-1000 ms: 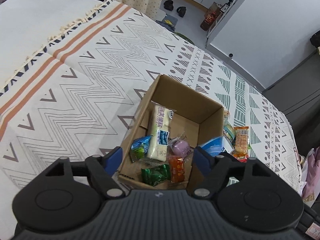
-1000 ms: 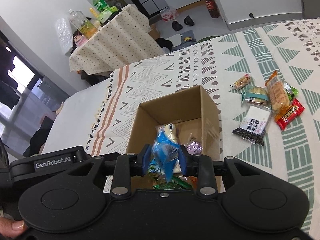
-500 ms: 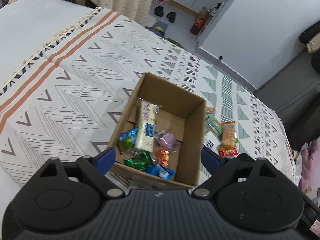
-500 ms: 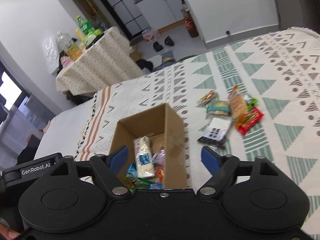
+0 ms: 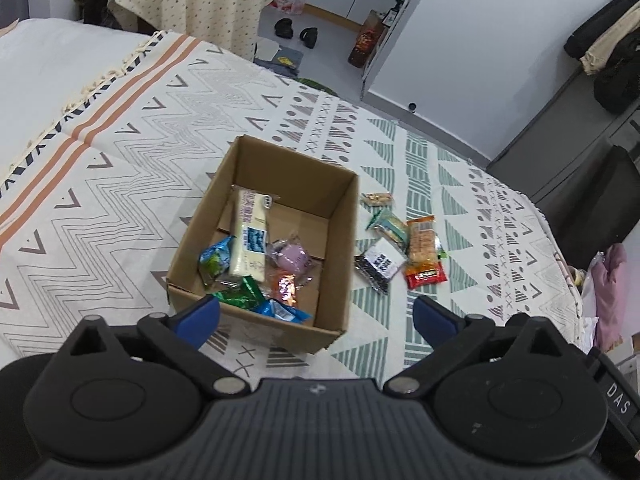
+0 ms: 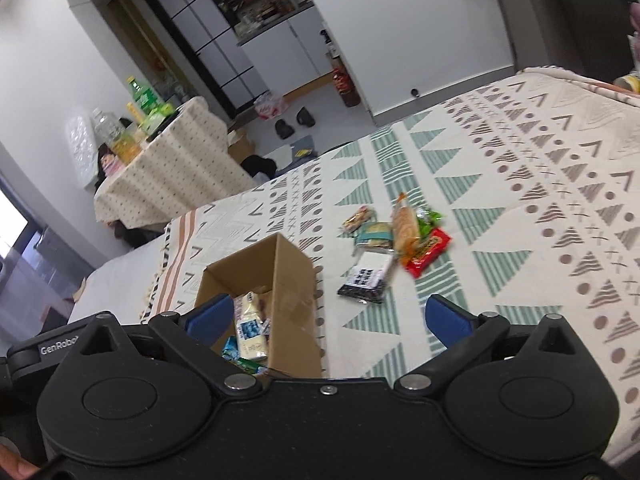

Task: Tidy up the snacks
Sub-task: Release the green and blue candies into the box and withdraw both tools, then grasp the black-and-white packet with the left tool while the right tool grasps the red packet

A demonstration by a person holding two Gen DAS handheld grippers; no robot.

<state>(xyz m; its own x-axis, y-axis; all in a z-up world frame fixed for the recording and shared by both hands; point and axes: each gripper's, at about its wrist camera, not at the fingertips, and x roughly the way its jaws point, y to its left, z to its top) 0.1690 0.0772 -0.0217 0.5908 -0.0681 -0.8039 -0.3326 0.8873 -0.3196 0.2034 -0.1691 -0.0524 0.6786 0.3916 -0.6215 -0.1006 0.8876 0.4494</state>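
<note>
While the left gripper (image 5: 316, 316) hangs above the near edge of the cardboard box (image 5: 340, 248), its blue fingertips (image 5: 198, 314) stand wide apart with nothing between them. Seen from the left wrist, the box sits open-topped on a patterned bedspread (image 5: 120, 168) and holds a long cream-coloured packet (image 5: 250, 246) leaning toward the far wall, a blue-green packet (image 5: 214, 258) just to its left, a pink wrapped sweet (image 5: 292, 258), an orange foil packet (image 5: 284, 288), a green wrapper (image 5: 240, 296) and a blue packet (image 5: 284, 312) against the near wall. Just beside the box on its right lies a loose cluster of snacks on the spread — a black-and-white packet (image 5: 380, 264), a long orange cracker pack (image 5: 420, 240), a red packet (image 5: 426, 278) touching the cracker pack's near end, a teal-banded packet (image 5: 390, 226) and a small biscuit pack (image 5: 376, 199) farthest away. From the right wrist, the right gripper (image 6: 326, 320) is likewise spread open and empty, poised over the box's (image 6: 292, 280) right wall and the bare cloth beside it. The cream packet (image 6: 250, 334) shows inside, while the black-and-white packet (image 6: 366, 276), cracker pack (image 6: 405, 226), red packet (image 6: 428, 250) and what looks like a green wrapper (image 6: 428, 216) — partly hidden behind the cracker pack — lie ahead on the bedspread (image 6: 540, 200).
</note>
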